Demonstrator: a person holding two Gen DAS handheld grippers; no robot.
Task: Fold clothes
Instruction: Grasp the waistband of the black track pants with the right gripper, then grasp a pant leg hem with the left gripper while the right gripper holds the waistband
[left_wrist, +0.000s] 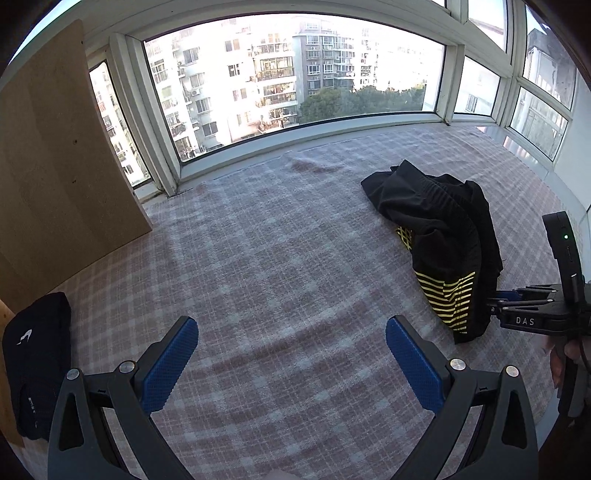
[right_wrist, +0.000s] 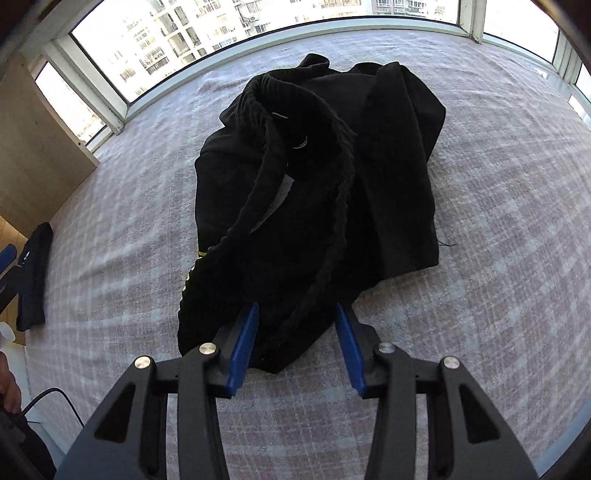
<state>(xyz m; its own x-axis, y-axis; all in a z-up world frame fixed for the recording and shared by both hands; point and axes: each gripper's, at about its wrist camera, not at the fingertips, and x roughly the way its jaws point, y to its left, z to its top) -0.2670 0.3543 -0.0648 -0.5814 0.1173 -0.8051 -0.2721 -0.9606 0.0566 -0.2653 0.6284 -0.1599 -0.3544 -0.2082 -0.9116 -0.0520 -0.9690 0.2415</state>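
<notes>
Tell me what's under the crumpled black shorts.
The black shorts lie on the checked blanket, visible all around them. Anything beneath the heap is covered. The right hand-held gripper straddles their near edge.

Checked blanket (left_wrist: 280, 258), wooden board (left_wrist: 55, 155), windows (left_wrist: 280, 74).

The folded black garment (right_wrist: 32, 275) blurs at the left edge of the right wrist view. The black shorts (right_wrist: 314, 192) hide the right gripper's fingertips (right_wrist: 295, 314); contact cannot be told.
</notes>
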